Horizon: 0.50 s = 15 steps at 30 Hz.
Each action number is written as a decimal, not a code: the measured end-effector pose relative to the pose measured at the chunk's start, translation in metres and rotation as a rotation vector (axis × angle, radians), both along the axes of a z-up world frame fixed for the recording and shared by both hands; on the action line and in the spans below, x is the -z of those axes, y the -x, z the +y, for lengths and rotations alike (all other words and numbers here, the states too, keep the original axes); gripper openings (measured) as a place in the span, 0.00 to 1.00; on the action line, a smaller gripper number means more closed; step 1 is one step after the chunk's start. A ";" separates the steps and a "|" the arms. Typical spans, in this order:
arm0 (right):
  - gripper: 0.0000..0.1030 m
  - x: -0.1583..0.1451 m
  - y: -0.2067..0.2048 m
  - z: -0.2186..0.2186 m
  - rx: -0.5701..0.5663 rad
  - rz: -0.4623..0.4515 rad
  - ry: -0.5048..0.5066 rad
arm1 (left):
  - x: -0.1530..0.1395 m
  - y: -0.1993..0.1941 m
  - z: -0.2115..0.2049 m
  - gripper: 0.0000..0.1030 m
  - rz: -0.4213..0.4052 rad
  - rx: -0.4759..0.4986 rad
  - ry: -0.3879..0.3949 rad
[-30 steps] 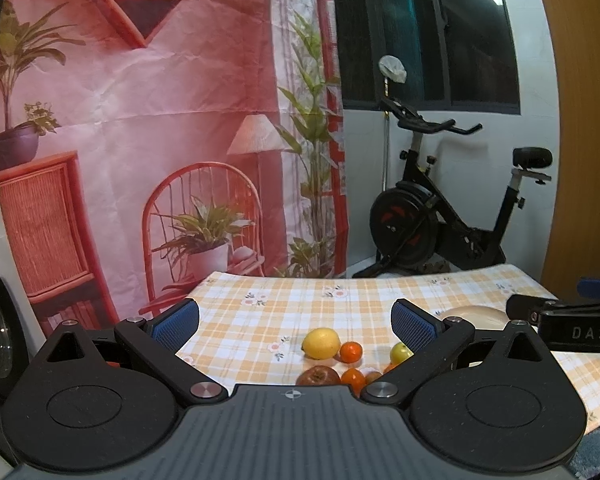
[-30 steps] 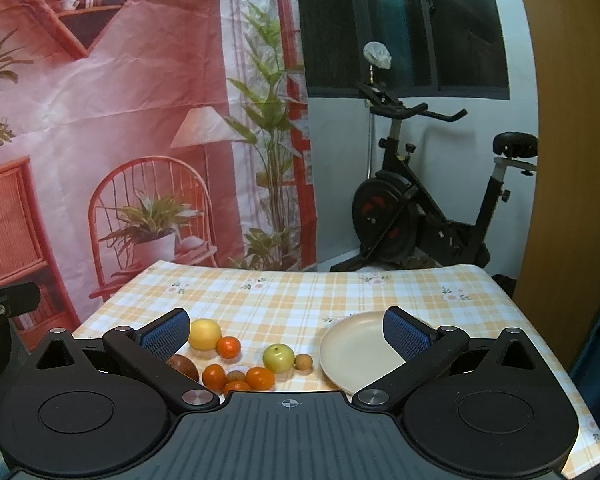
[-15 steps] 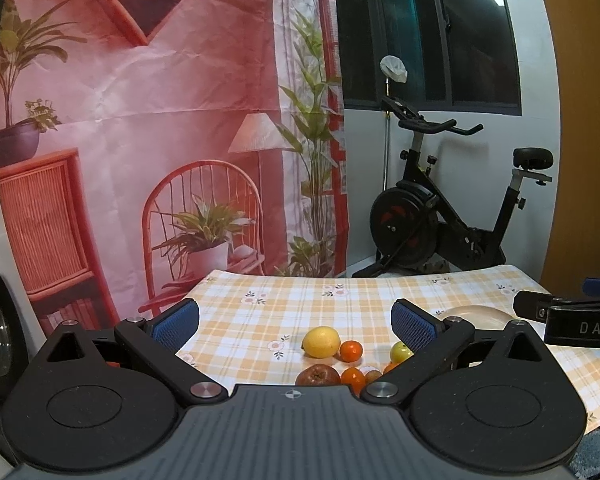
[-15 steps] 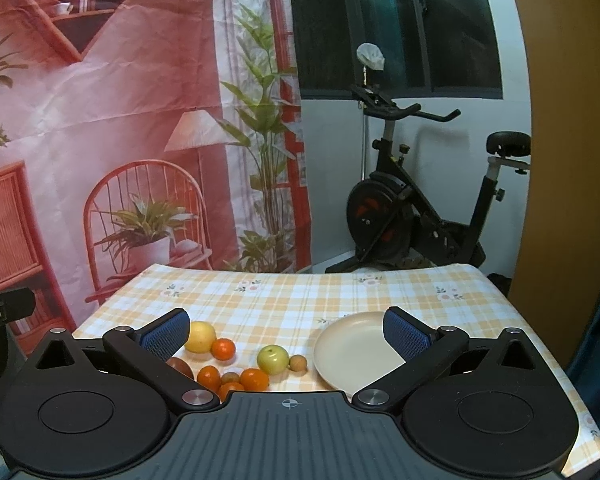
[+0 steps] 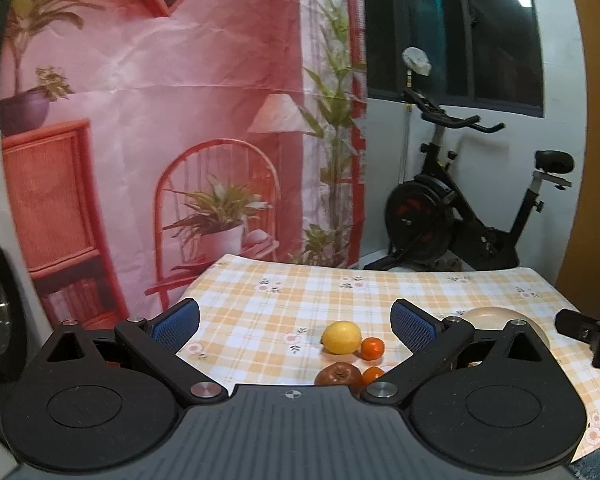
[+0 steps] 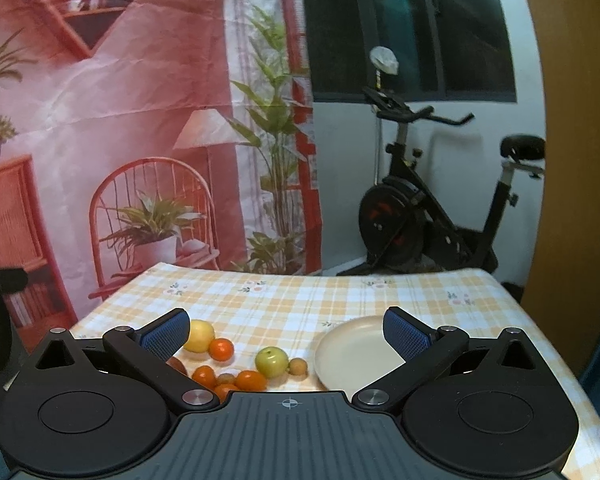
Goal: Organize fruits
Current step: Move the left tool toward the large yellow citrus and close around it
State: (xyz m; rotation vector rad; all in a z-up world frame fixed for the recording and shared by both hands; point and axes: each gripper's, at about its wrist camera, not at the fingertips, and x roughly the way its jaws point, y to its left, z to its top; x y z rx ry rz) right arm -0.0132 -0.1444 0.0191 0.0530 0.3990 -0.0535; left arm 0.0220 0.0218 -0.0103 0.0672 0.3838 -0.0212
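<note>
Presently, the left gripper and right gripper both hover with jaws spread wide and empty, the loose fruits, lemon included, clustered ahead-left of the right gripper beside the bare plate, probably their destination.

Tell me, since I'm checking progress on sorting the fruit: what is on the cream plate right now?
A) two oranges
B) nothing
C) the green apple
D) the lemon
B: in the right wrist view the cream plate is bare, while the green apple and lemon sit on the tablecloth to its left.
</note>
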 end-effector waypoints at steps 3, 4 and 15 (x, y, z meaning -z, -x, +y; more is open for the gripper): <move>1.00 0.014 -0.009 -0.005 -0.007 -0.010 0.011 | 0.007 -0.010 -0.002 0.96 0.004 0.015 0.008; 1.00 0.018 -0.011 -0.007 -0.002 -0.015 0.015 | 0.010 -0.014 -0.003 0.93 0.008 0.024 0.016; 1.00 0.074 -0.049 -0.032 0.010 0.071 0.013 | 0.051 -0.063 -0.034 0.83 0.068 0.109 -0.018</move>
